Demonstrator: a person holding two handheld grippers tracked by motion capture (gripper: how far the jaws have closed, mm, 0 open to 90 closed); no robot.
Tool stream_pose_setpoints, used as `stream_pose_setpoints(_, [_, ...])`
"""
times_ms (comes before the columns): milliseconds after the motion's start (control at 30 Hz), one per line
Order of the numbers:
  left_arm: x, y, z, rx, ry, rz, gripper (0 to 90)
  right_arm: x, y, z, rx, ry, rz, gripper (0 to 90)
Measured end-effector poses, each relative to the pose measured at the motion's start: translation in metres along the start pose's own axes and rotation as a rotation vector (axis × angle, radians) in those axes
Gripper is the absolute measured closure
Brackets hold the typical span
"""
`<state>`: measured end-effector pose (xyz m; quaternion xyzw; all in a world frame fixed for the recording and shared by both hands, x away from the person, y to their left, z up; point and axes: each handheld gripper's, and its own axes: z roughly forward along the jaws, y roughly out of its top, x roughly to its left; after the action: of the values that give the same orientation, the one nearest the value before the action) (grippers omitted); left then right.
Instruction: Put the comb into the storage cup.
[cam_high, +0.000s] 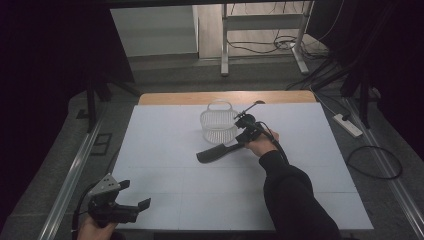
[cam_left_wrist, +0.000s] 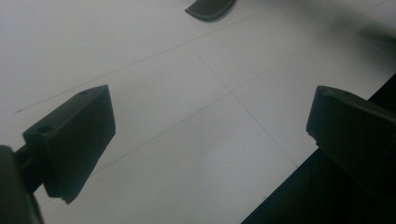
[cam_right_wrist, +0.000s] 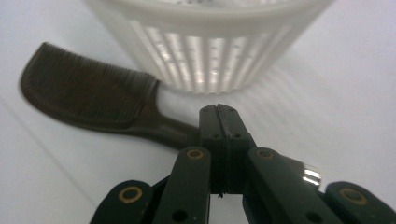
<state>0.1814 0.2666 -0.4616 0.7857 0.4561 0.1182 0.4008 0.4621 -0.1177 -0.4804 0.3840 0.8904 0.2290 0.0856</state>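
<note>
right gripper (cam_right_wrist: 218, 112) first since it's practically in the lens: its two black jaws are pressed together on the handle of a dark comb (cam_right_wrist: 88, 95), right where the handle narrows behind the toothed head. so it's clamped on the comb, no gap that i can see.

comb itself lies flat on the white table (cam_high: 165, 150), about mid-table, just in front of a white slotted plastic basket (cam_high: 219, 124). in the high view the comb (cam_high: 214, 152) runs roughly left-right with a slight tilt, toothed head pointing to the person's left, handle end toward the right gripper (cam_high: 243, 140). in the right gripper view the head end sits just beside the basket (cam_right_wrist: 210, 51) wall, can't tell if they actually touch.

the relation that matters imo: basket is directly beyond the comb from the gripper, so the long axis lies across the basket's front rather than pointing into it. my guess is the comb needs lifting and turning handle-up or head-down to clear the rim.

right forearm in a black sleeve (cam_high: 295, 200) reaches in diagonally from the bottom, hand low at the table.

left gripper (cam_high: 131, 206) is way off at the near left corner, jaws spread wide, holding nothing. its own view catches the comb tip (cam_left_wrist: 210, 8) far up top. right hand is clearly the nearer one.
</note>
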Motion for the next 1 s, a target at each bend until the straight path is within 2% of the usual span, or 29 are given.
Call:
stream_pose_setpoints(67, [0.000,0.000,0.000,0.001,0.000,0.000,2.4,-0.004,0.000,0.003,0.003,-0.014,0.013,89.4])
stream_pose_setpoints(333, [0.000,0.000,0.000,0.001,-0.001,0.000,2.4,-0.011,0.003,0.011,0.014,-0.051,0.012,89.4])
stream_pose_setpoints(567, [0.000,0.000,0.000,0.001,-0.002,0.000,2.5,-0.010,0.006,0.020,0.036,-0.050,0.005,89.4])
stream_pose_setpoints(1000, [0.000,0.000,0.000,0.002,0.000,0.006,2.5,-0.003,0.003,0.023,0.065,-0.018,-0.009,89.4])
